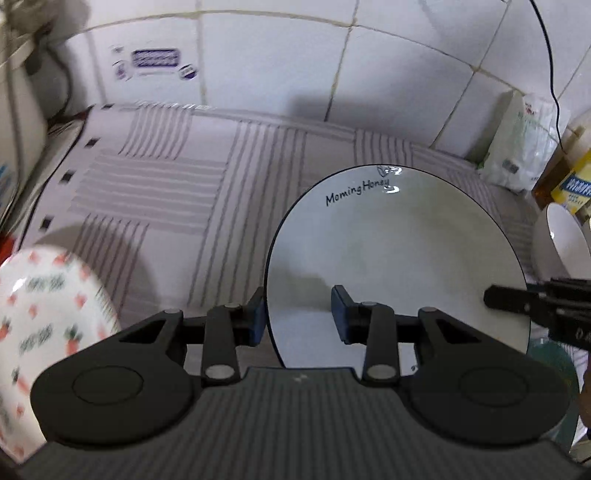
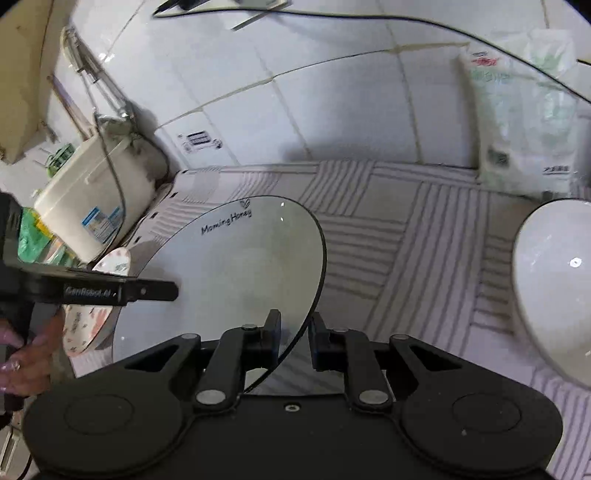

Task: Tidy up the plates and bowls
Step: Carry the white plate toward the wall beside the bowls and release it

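Note:
A white plate with a dark rim and "Morning Honey" lettering (image 1: 395,258) is held up above the striped cloth; it also shows in the right wrist view (image 2: 236,266). My left gripper (image 1: 299,317) is open, its jaws straddling the plate's left rim. My right gripper (image 2: 295,339) straddles the plate's right rim with a small gap either side of it. A plate with a carrot pattern (image 1: 40,332) lies at the left, seen under the white plate in the right wrist view (image 2: 88,325). A white bowl (image 2: 554,288) stands at the right (image 1: 561,240).
A striped cloth (image 1: 166,192) covers the counter against a tiled wall. A white rice cooker (image 2: 88,199) stands at the left. A plastic bag (image 2: 524,122) leans on the wall at the right, with a yellow-labelled bottle (image 1: 569,177) beside it. A black cable (image 2: 406,22) hangs along the wall.

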